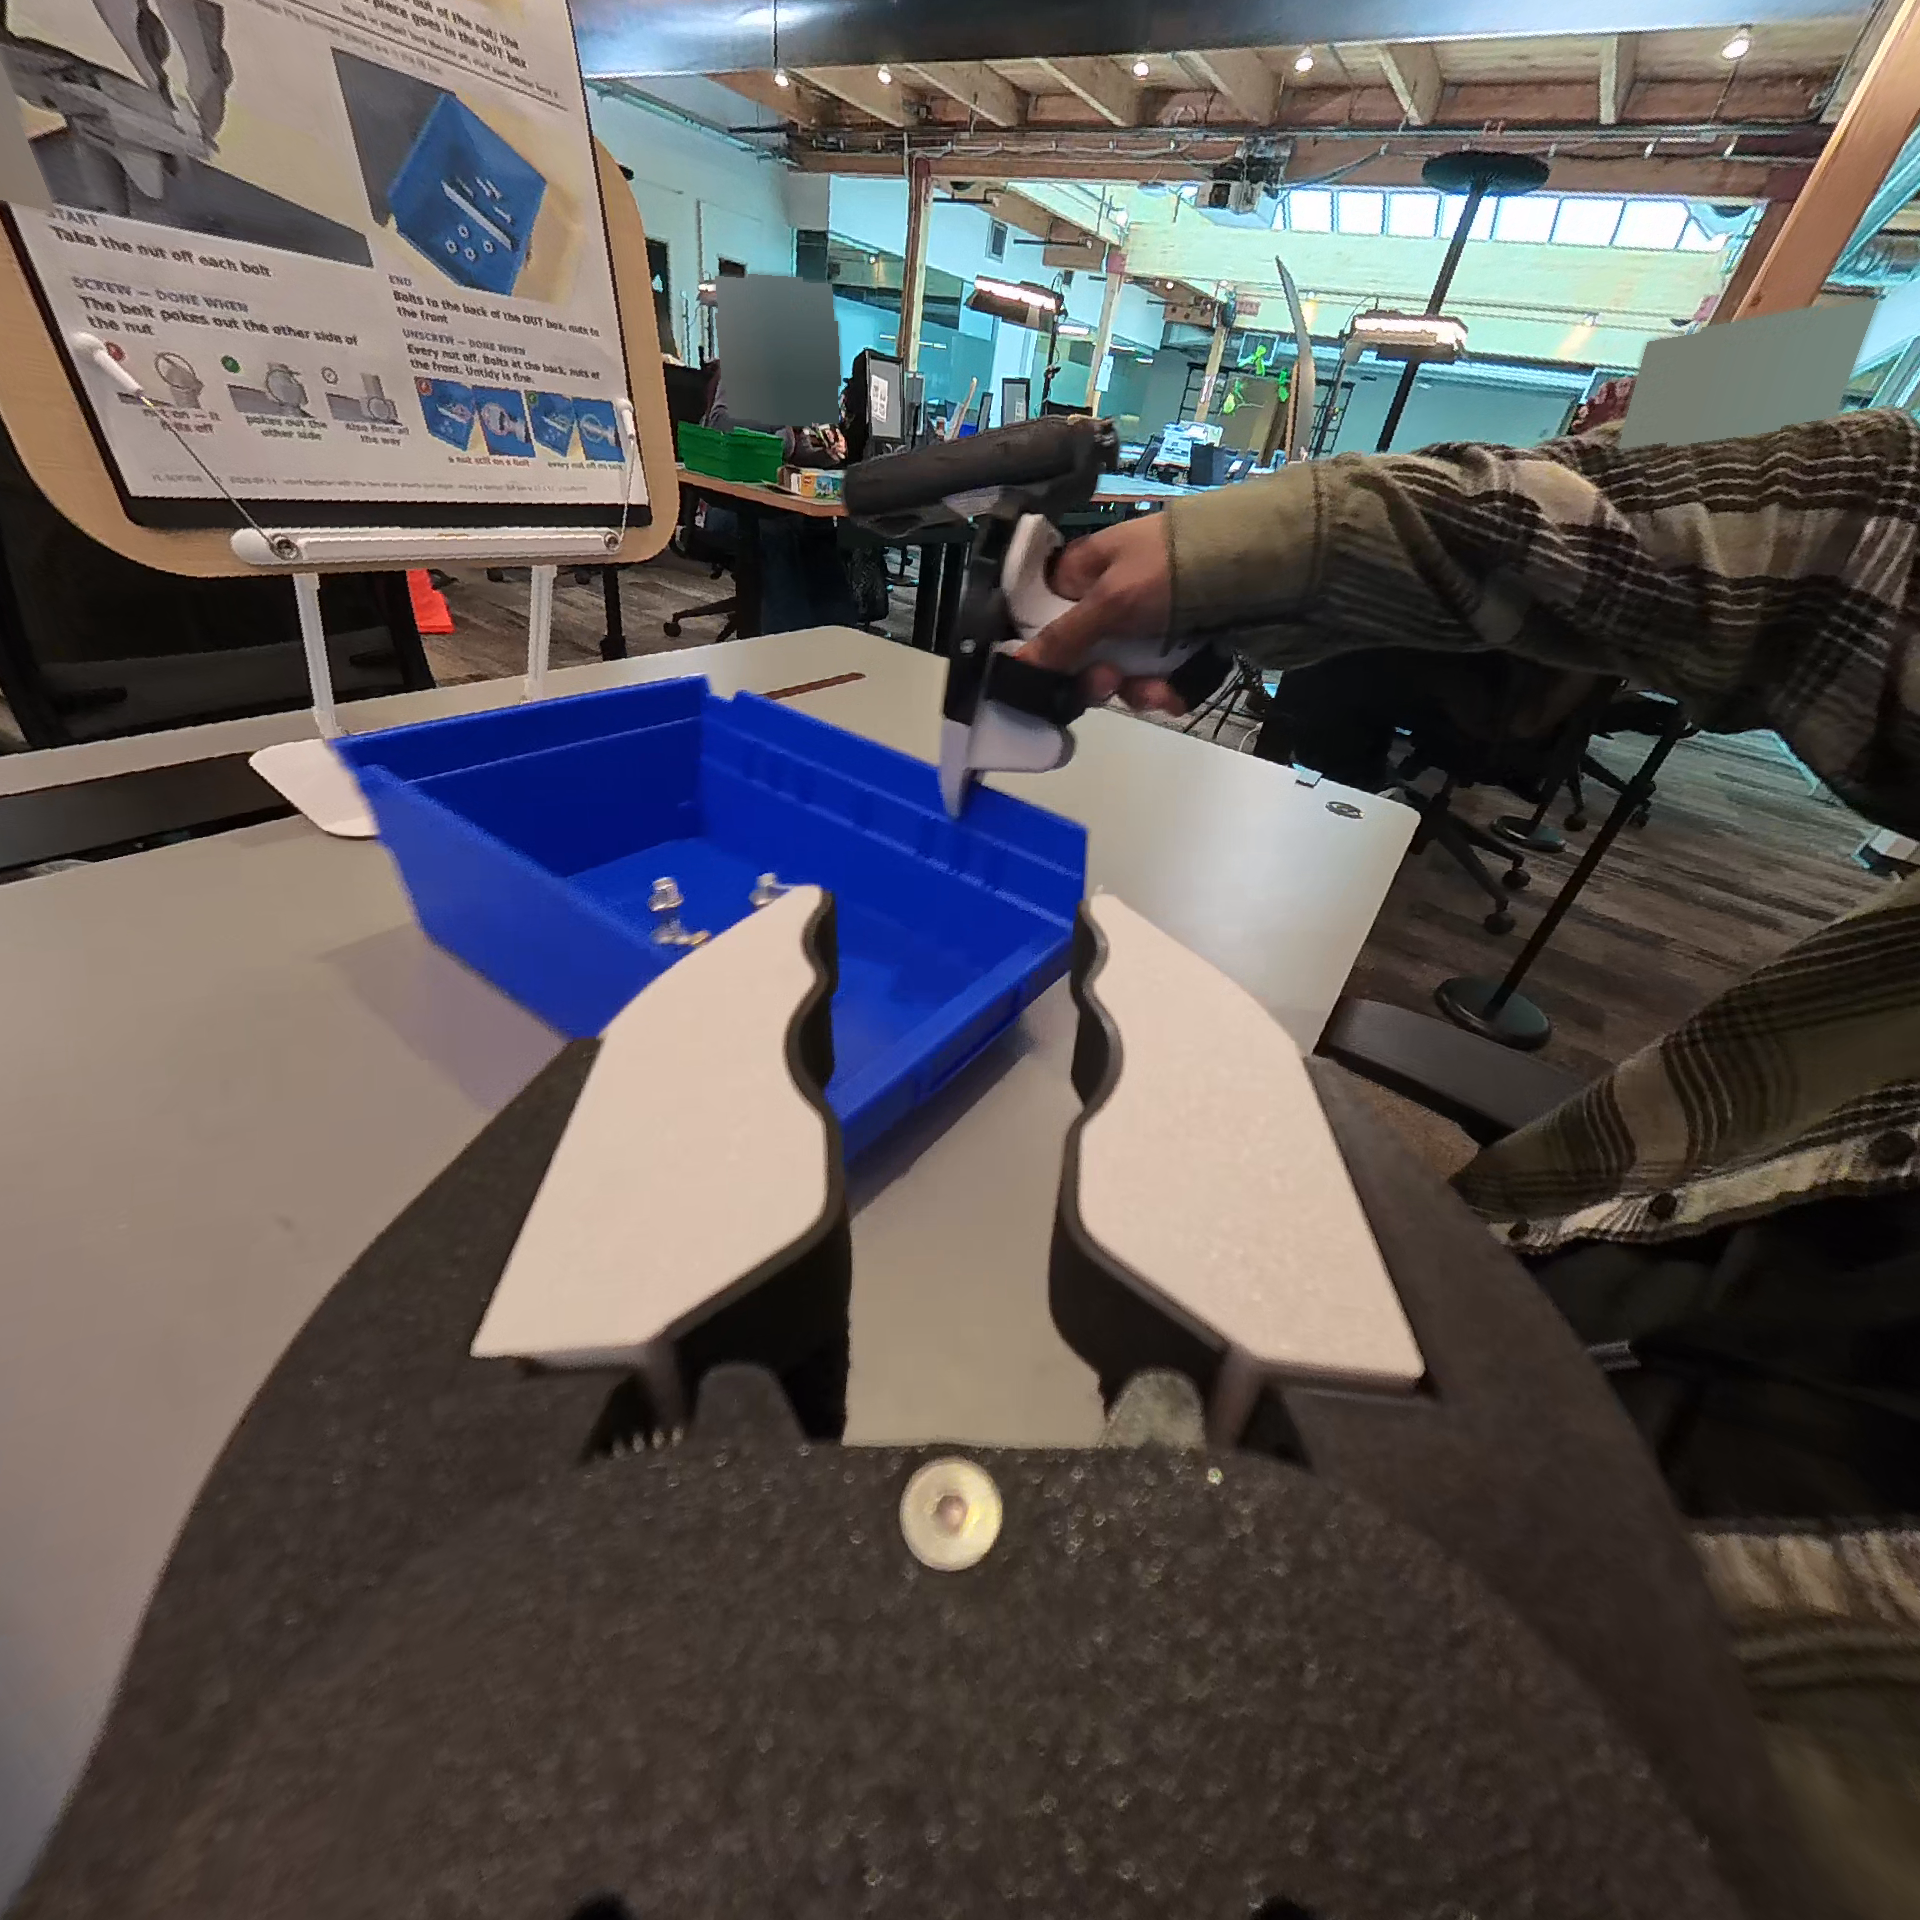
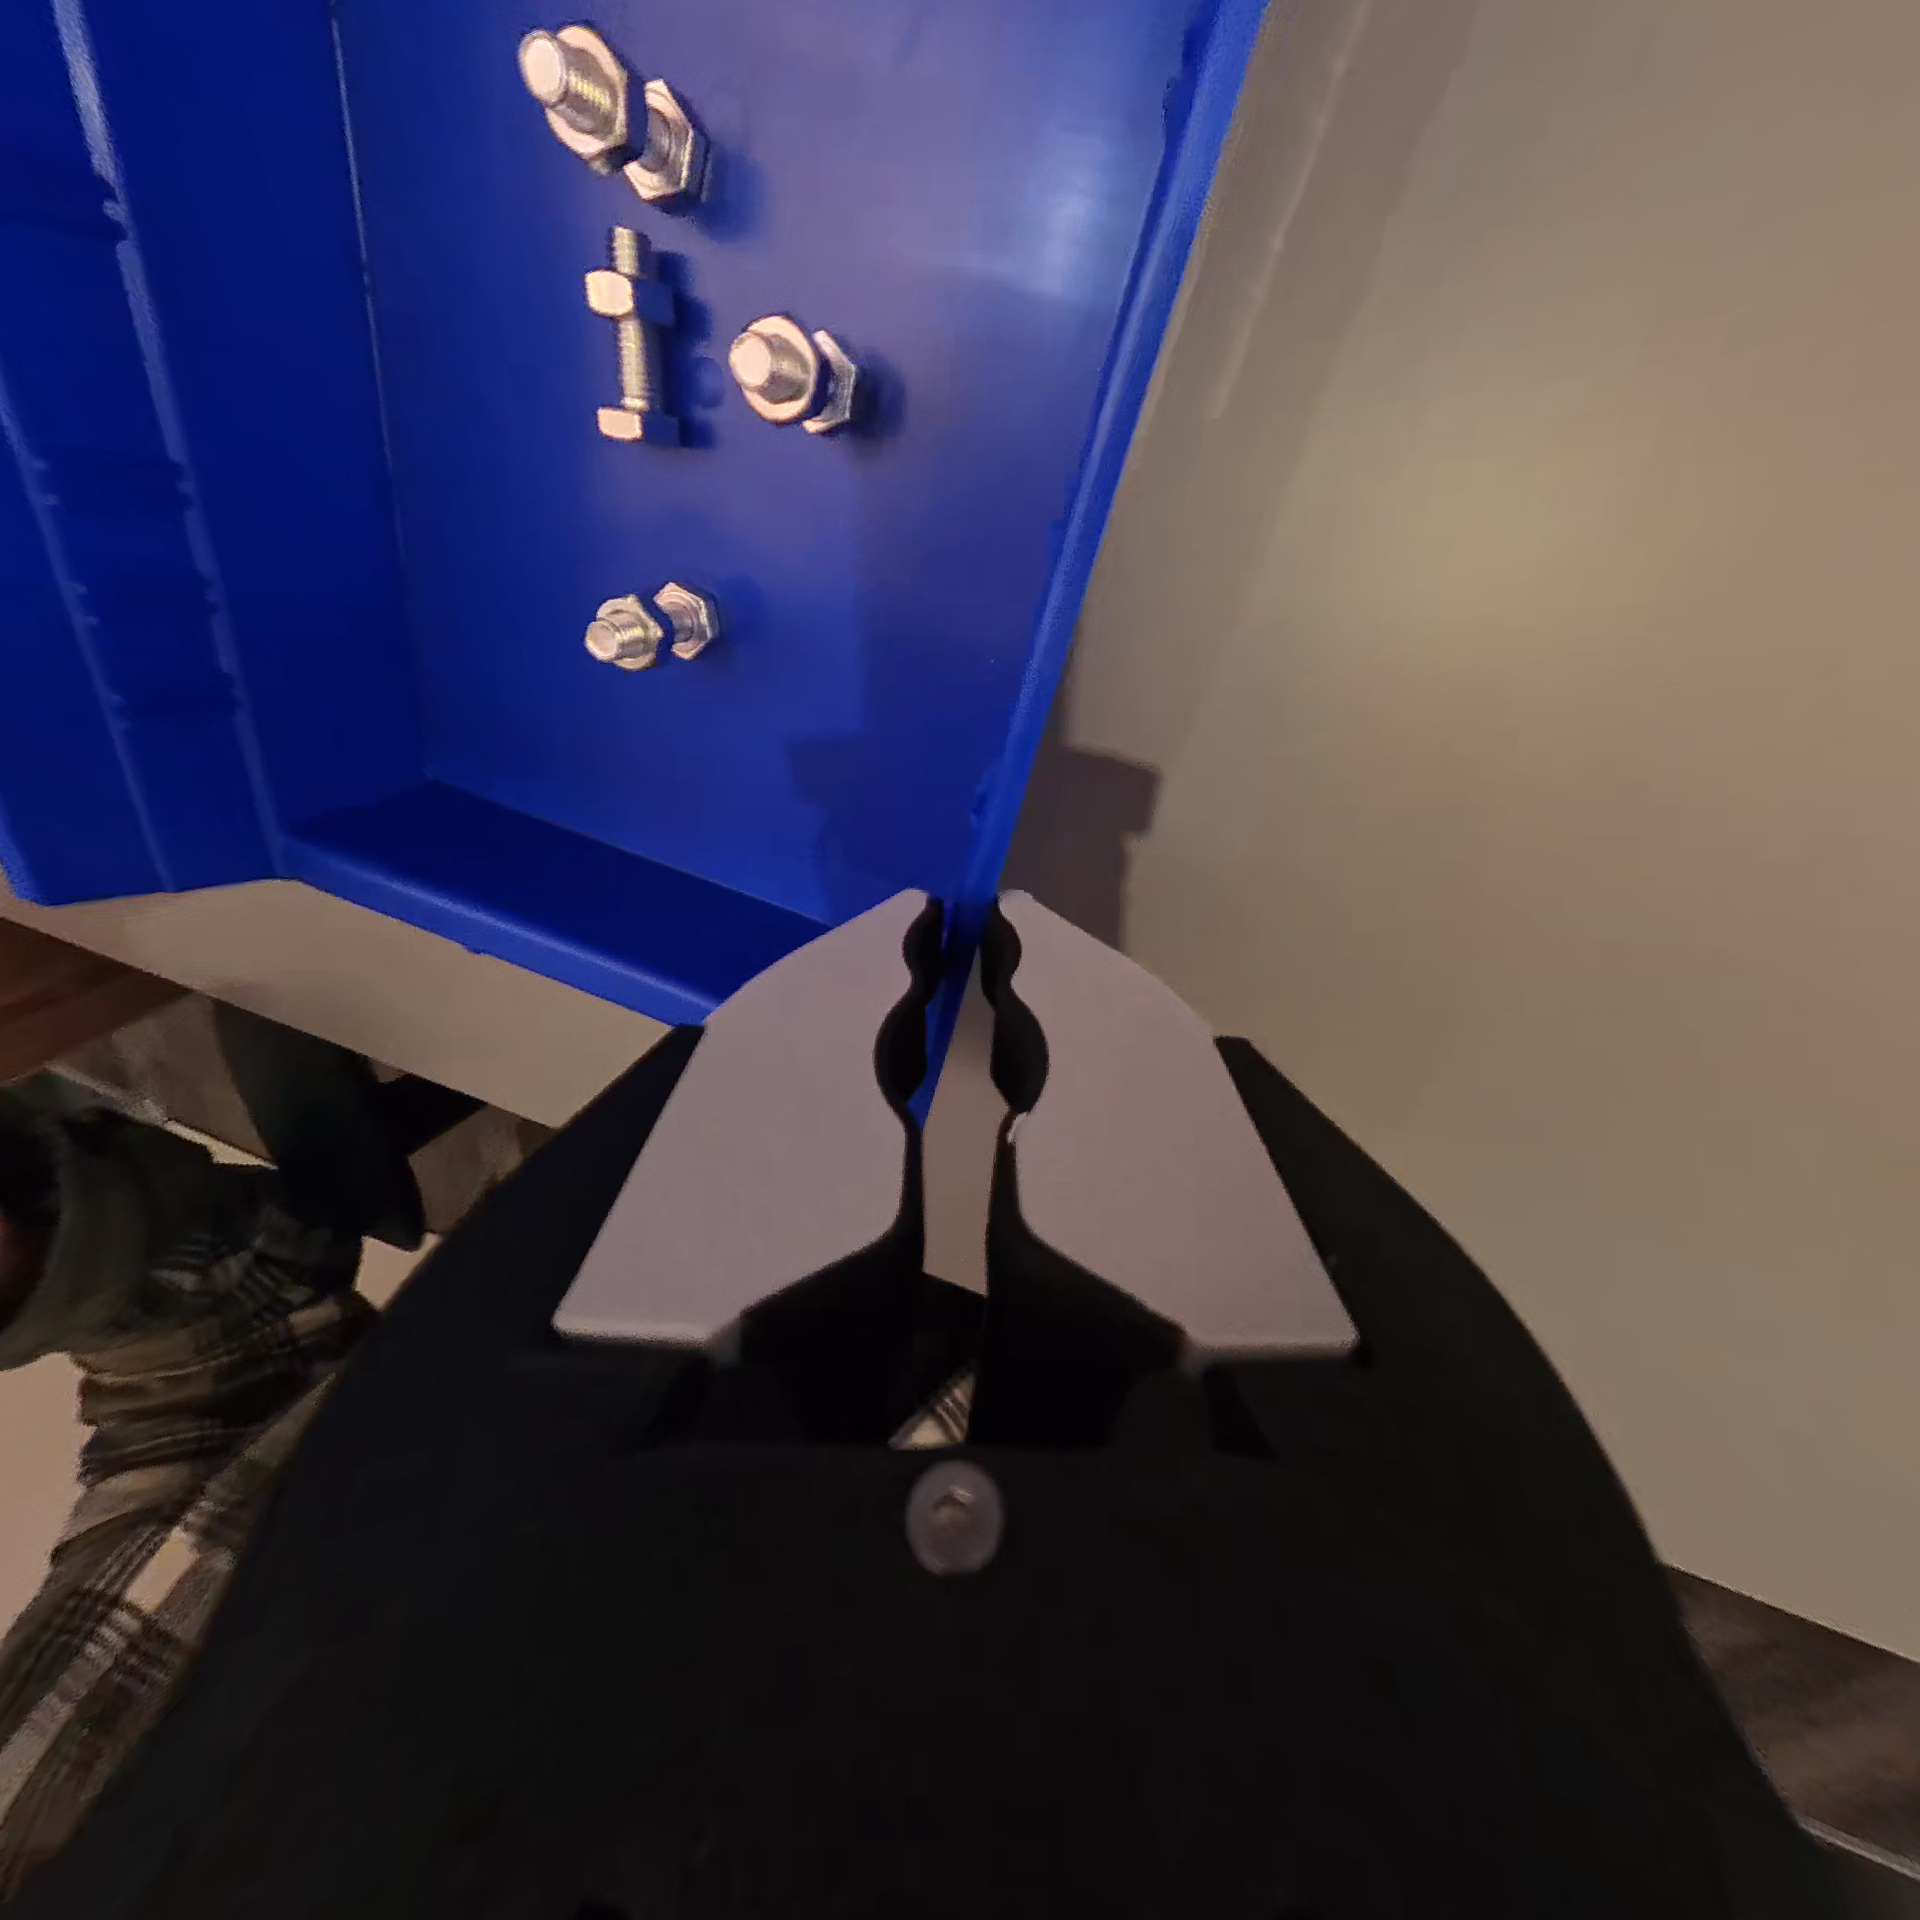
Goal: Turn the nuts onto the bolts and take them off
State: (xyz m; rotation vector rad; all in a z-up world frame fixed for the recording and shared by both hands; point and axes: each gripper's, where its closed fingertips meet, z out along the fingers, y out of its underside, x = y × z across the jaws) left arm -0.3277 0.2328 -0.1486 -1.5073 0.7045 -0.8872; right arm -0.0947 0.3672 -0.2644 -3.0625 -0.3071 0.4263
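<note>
Right tongs, nearly closed, pinch your blue bin's wall; left tongs gape empty. Nutted bolts lie loose at eleven o'clock; tug the bin sharply across the counter and they'll roll.

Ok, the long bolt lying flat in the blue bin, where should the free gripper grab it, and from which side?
Take the long bolt on the bare thread between its nut and its head, coming straight down from above with the left gripper, fingers either side of the shank. It lies flat on the floor of the blue bin, and the walls probably block a sideways approach.
</note>
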